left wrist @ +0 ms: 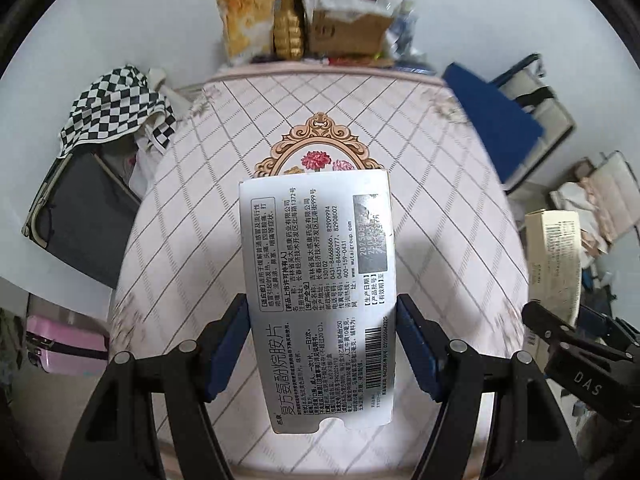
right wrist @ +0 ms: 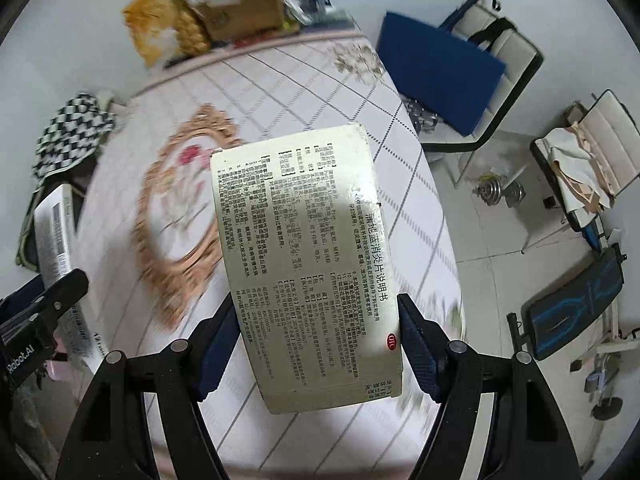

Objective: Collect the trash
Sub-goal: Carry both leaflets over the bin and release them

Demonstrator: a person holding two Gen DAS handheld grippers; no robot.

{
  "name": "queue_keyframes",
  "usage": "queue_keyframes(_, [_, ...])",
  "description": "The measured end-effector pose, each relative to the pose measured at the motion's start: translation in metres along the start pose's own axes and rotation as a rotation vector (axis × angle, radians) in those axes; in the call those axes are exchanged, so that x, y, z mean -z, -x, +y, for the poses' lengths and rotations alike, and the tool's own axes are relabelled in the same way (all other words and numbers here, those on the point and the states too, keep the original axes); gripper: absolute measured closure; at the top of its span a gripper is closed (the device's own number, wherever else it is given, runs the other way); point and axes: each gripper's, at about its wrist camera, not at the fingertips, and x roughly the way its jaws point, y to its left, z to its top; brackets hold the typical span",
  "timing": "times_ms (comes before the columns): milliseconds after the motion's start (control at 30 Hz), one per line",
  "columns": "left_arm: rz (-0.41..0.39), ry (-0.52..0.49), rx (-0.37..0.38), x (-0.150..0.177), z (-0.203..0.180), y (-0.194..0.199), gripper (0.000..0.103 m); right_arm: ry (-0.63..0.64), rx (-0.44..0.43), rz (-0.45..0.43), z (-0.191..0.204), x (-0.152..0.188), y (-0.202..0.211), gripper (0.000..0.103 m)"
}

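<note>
Here, each tool carries a flattened medicine carton above the worktop (left wrist: 192, 216), which wears a pale cloth with a diamond grid and an ornate gold frame around printed flowers.

The left tool (left wrist: 323, 344) is clamped on a white medicine box (left wrist: 316, 280), its blue pads pressing the two long edges near the lower half. The box is printed with black Chinese text, a barcode and a grey date panel, and it stands up from the pads, covering the lower part of the flower motif in the left wrist view. It hangs clear of the cloth.

The right tool (right wrist: 316, 344) grips a cream medicine box (right wrist: 308, 264) in the same way, pads against its long edges. Its face is dense with small print and bears a red oval OTC mark near the right pad. This box leans slightly to the left and is likewise held off the worktop.

Each tool shows at the edge of the other's view: the right one with its cream box at the right edge of the left wrist picture, the left one with its white box at the left edge of the right wrist picture.

At the far end of the worktop sit a cardboard box (left wrist: 348, 32) stuffed with crumpled wrappers, a yellow bag (left wrist: 244, 16) and a gold packet. A checkered cloth (left wrist: 112, 108) lies beside the left edge, and a chair holding a blue cushion (right wrist: 436, 80) stands to the right.
</note>
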Motion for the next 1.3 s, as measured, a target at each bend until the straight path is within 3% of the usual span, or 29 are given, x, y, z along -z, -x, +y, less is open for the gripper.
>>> queue_keyframes(133, [-0.019, -0.034, 0.076, 0.054, 0.025, 0.046, 0.033, -0.028, -0.009, -0.056, 0.03, 0.089, 0.067, 0.026])
queue_keyframes(233, [0.012, -0.054, 0.126, 0.097, 0.045, 0.067, 0.033, -0.065, -0.019, -0.057, 0.046, 0.154, 0.101, 0.026])
queue_keyframes(400, [0.134, -0.067, 0.194, 0.172, 0.071, 0.074, 0.033, -0.123, -0.082, 0.04, 0.056, 0.266, 0.125, 0.026])
queue_keyframes(533, [0.286, -0.043, 0.212, 0.234, 0.088, 0.037, 0.033, -0.149, -0.101, 0.167, 0.056, 0.346, 0.104, 0.026])
queue_keyframes(733, [0.522, 0.094, 0.256, 0.312, 0.113, -0.072, 0.033, -0.208, -0.124, 0.395, 0.048, 0.445, 0.009, 0.026])
queue_keyframes(900, [0.649, 0.2, 0.255, 0.37, 0.131, -0.207, 0.033, -0.257, -0.164, 0.53, 0.039, 0.507, -0.124, 0.026])
queue_keyframes(1033, [0.758, 0.316, 0.337, 0.414, 0.139, -0.309, 0.032, -0.285, -0.196, 0.619, 0.034, 0.544, -0.227, 0.026])
queue_keyframes(1167, [0.803, 0.353, 0.364, 0.444, 0.141, -0.381, 0.031, -0.289, -0.25, 0.699, 0.035, 0.575, -0.331, 0.025])
queue_keyframes(1233, [0.811, 0.378, 0.373, 0.455, 0.144, -0.397, 0.001, -0.272, -0.292, 0.754, 0.038, 0.584, -0.369, 0.024])
queue_keyframes(1300, [0.801, 0.395, 0.362, 0.46, 0.147, -0.403, 0.0, -0.248, -0.309, 0.778, 0.041, 0.592, -0.397, 0.015])
